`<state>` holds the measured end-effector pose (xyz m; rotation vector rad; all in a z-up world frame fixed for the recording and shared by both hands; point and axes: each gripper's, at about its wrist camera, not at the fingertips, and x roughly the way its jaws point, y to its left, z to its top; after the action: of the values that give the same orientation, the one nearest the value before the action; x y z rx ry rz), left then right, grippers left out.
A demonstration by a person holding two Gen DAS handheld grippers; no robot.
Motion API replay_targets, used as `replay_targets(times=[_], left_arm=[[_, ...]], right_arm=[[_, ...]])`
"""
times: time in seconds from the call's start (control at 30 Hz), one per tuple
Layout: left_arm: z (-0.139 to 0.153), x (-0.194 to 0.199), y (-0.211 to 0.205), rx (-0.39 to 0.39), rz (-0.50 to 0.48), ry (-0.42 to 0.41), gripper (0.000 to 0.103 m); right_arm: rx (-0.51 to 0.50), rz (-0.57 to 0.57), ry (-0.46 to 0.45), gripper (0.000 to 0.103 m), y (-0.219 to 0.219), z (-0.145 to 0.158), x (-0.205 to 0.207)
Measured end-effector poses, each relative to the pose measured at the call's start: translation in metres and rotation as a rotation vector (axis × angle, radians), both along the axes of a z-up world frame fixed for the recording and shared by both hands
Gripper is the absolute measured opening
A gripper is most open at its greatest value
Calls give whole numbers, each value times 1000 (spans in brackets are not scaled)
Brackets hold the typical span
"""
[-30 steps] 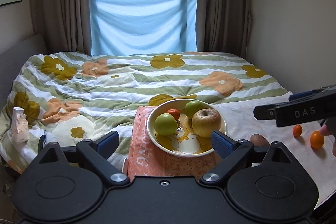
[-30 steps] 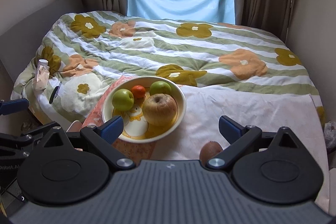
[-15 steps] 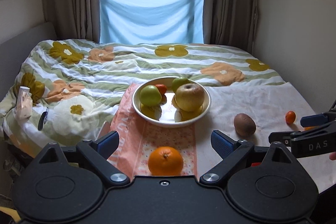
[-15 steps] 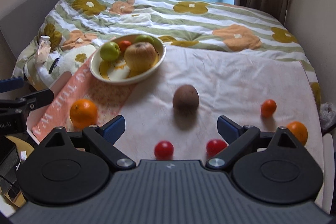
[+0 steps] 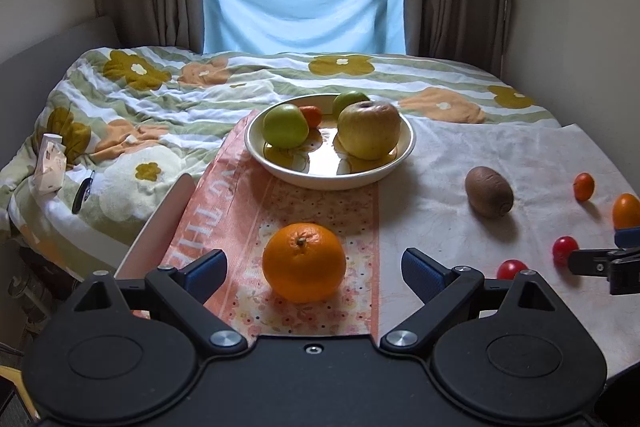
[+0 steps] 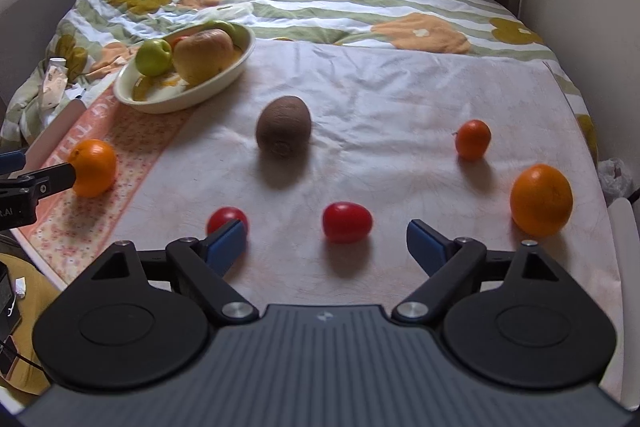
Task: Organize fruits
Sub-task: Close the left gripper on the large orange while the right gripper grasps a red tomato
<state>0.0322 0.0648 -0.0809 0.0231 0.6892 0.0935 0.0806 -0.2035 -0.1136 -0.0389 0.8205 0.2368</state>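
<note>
— White cloth (image 5: 440,195) over our bed: left view, one cream bowl (image 5: 330,177) holding four fruits, one large orange (image 5: 304,261) between our released left gripper (image 5: 314,269).

— Right view: five loose fruits, one brown kiwi (image 6: 283,127); one red tomato (image 6: 346,221) untouched inside our closing right gripper (image 6: 326,245).

Both wrist cameras look forward and down across the cloth-covered surface toward the far window; the left view sits nearer the bowl (image 5: 328,163), both sharing the kiwi (image 6: 283,127) (and scattered fruit).
</note>
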Motion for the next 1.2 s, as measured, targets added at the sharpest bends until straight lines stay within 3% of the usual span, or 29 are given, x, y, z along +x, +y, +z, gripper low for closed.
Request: replay_targets(times=[0.5,0.63,0.83,1.2], left_arm=[[-30,33,1,25,25,48,93],[-36,40,2,13,32,75,88],[-40,45,7,-3,59,101,66],[-38,37,8,-19,42,103,65]], right_arm=[[-10,-26,7,89,-9,-27,15],[-15,-30,10,85,-10,-29,20],[-17,-29,21,79,-11,-32,24],[-17,-17,11,67,-2,-33,30]])
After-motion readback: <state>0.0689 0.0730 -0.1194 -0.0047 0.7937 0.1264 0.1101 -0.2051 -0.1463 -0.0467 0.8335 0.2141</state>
